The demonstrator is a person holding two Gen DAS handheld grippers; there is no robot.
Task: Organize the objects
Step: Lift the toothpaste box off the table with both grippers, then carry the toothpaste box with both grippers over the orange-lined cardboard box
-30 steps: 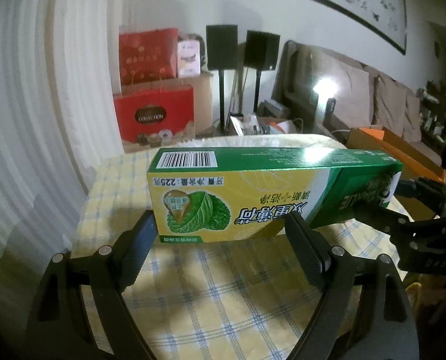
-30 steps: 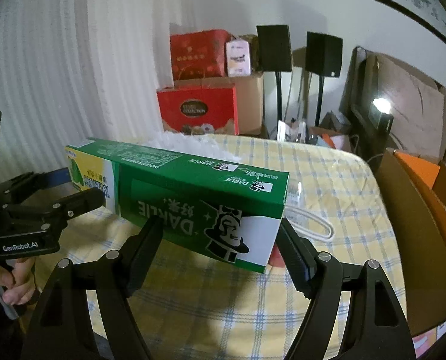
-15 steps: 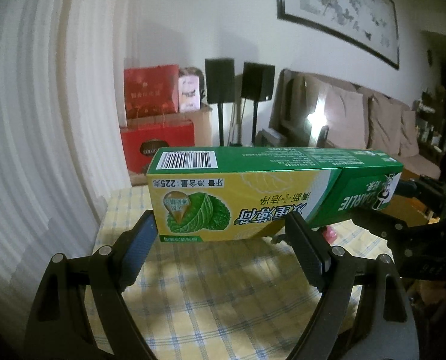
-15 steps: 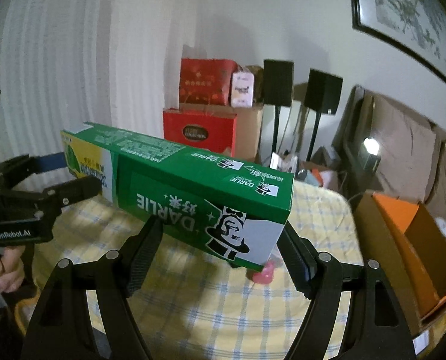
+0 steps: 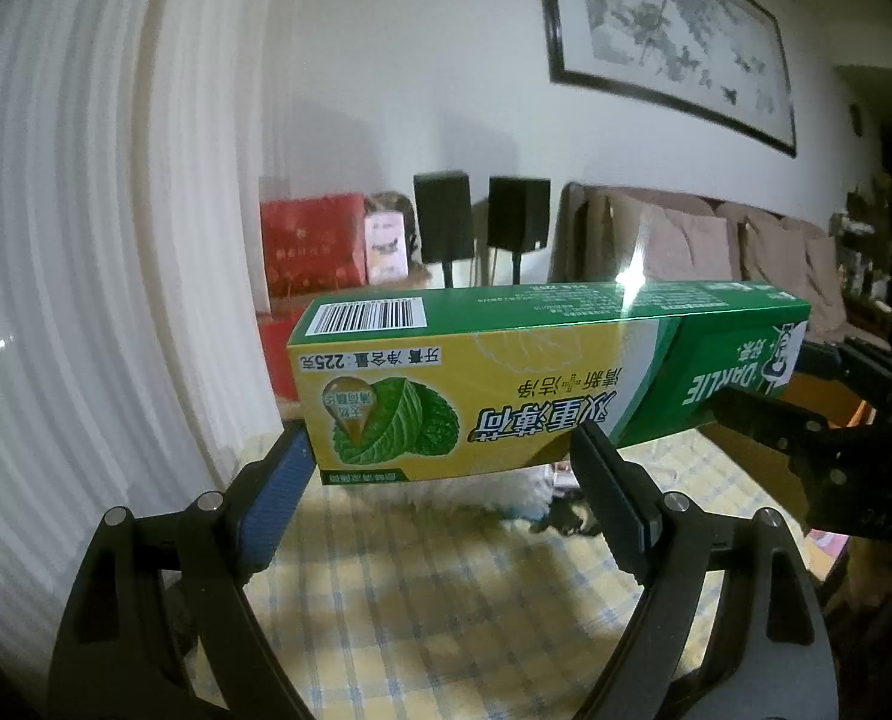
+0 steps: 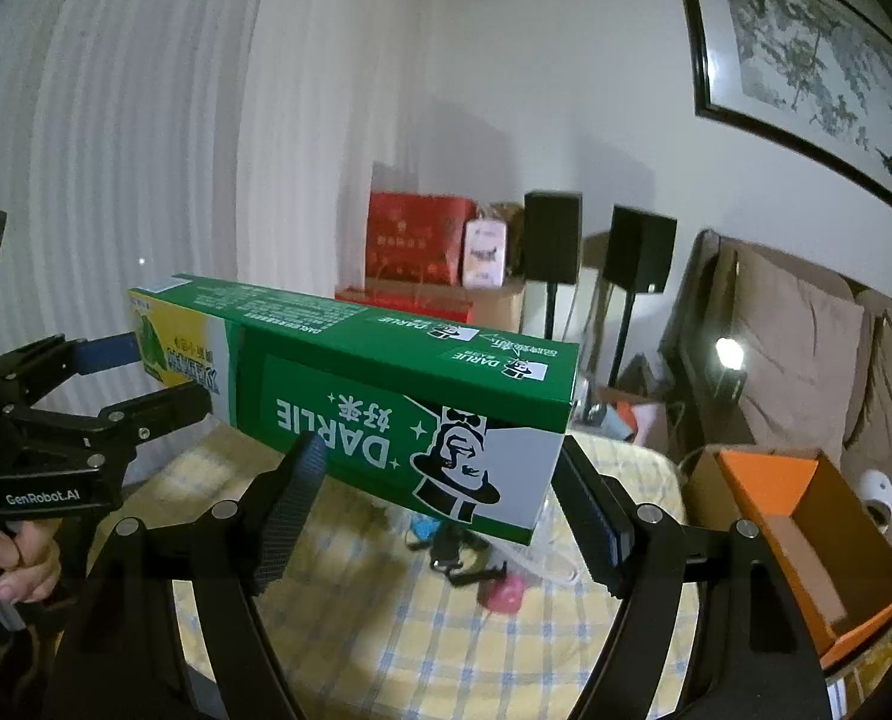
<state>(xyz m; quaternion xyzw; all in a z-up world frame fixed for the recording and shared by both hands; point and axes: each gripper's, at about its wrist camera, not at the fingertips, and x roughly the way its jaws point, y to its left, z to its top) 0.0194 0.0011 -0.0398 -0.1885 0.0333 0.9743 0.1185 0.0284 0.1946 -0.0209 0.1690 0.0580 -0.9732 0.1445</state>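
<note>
A long green and yellow Darlie toothpaste box (image 5: 541,378) is held level in the air above the table, one end in each gripper. My left gripper (image 5: 440,468) is shut on its yellow barcode end. My right gripper (image 6: 440,480) is shut on its green logo end (image 6: 422,420). Each gripper shows in the other's view: the right one at the far right (image 5: 829,414), the left one at the far left (image 6: 86,408), with a hand under it.
A yellow checked tablecloth (image 6: 446,648) lies below with a pink item (image 6: 505,594), a black clip and white cable. An open orange-lined cardboard box (image 6: 805,528) stands right. Red gift boxes (image 6: 416,240), two speakers (image 6: 553,237) and a sofa are behind.
Both grippers have lifted the toothpaste box well up off the table. The table has dropped lower in both views and more wall and the framed picture show.
</note>
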